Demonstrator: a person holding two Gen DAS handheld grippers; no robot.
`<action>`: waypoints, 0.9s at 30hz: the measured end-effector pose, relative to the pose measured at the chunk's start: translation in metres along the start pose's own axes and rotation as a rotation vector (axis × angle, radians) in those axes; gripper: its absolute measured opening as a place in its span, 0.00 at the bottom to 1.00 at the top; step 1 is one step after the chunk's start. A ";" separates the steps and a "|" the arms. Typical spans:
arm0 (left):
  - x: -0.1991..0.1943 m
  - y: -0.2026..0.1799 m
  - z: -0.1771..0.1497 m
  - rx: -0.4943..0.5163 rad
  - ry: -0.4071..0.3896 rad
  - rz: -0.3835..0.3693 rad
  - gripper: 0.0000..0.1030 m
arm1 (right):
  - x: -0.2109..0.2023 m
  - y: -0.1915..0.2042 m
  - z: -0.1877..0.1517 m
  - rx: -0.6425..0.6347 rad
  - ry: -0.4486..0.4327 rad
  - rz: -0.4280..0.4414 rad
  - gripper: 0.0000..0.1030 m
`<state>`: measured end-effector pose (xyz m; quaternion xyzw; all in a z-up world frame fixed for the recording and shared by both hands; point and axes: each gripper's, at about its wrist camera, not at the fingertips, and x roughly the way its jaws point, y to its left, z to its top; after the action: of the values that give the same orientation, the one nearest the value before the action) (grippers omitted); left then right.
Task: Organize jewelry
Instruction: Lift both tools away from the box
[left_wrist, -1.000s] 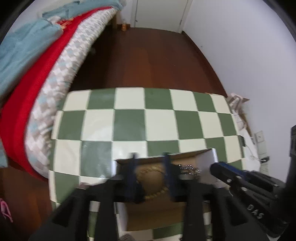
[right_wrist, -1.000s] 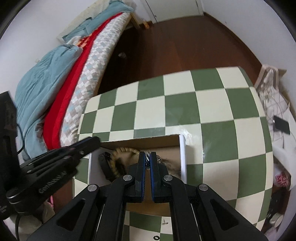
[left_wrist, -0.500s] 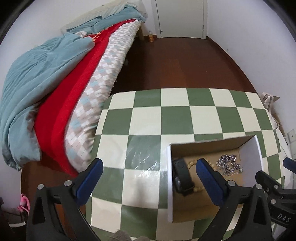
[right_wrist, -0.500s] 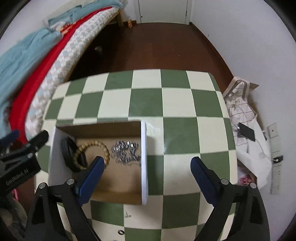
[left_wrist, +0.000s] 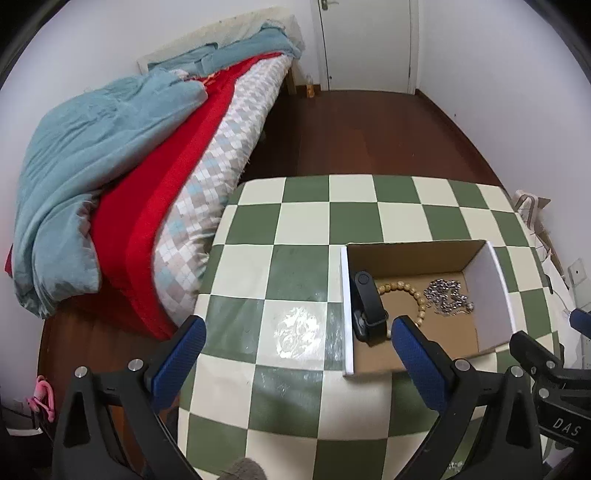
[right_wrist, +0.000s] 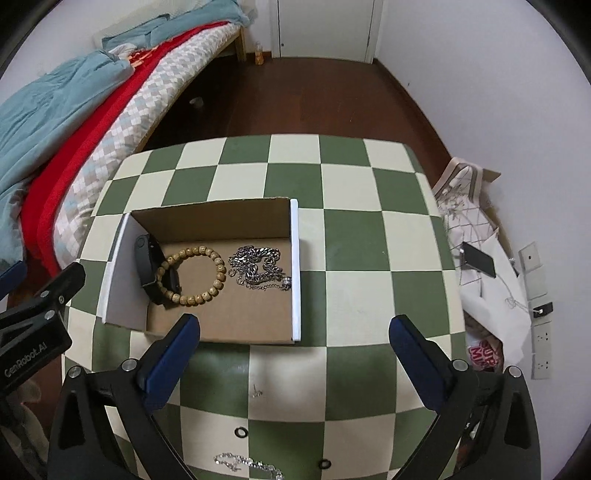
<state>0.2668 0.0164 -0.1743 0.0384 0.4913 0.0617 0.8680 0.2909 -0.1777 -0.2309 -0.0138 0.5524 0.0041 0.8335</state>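
An open cardboard box (right_wrist: 295, 258) (left_wrist: 345, 295) sits on the green and cream checkered table (right_wrist: 354, 229). In it lie a black wristband (right_wrist: 149, 266) (left_wrist: 367, 302), a wooden bead bracelet (right_wrist: 195, 275) (left_wrist: 404, 290) and a silver chain (right_wrist: 258, 267) (left_wrist: 448, 297). My right gripper (right_wrist: 293, 345) is open and empty, above the table in front of the box. My left gripper (left_wrist: 297, 349) is open and empty, to the left of the box. A thin silver chain (right_wrist: 247, 465) and two small black rings (right_wrist: 242, 432) (right_wrist: 324, 464) lie on the table's near edge.
A bed with blue, red and checked bedding (left_wrist: 129, 184) stands left of the table. Dark wood floor (right_wrist: 295, 99) and a white door (left_wrist: 365, 40) lie beyond. A white bag with a phone (right_wrist: 480, 258) sits on the floor at the right, by the wall.
Both grippers have opened and pulled back and up from the box. The wristband, bead bracelet and silver chain stay in the box.
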 end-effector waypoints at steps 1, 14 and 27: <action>-0.006 0.000 -0.002 -0.001 -0.011 0.002 0.99 | -0.004 0.000 -0.002 0.002 -0.008 0.002 1.00; -0.081 0.000 -0.024 -0.016 -0.149 0.003 0.99 | -0.082 0.001 -0.033 -0.009 -0.171 -0.034 1.00; -0.066 -0.016 -0.093 0.054 -0.120 0.161 1.00 | -0.063 -0.030 -0.104 0.076 -0.052 0.015 0.95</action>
<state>0.1549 -0.0079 -0.1683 0.1051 0.4350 0.1157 0.8868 0.1709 -0.2104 -0.2129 0.0221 0.5304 -0.0101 0.8474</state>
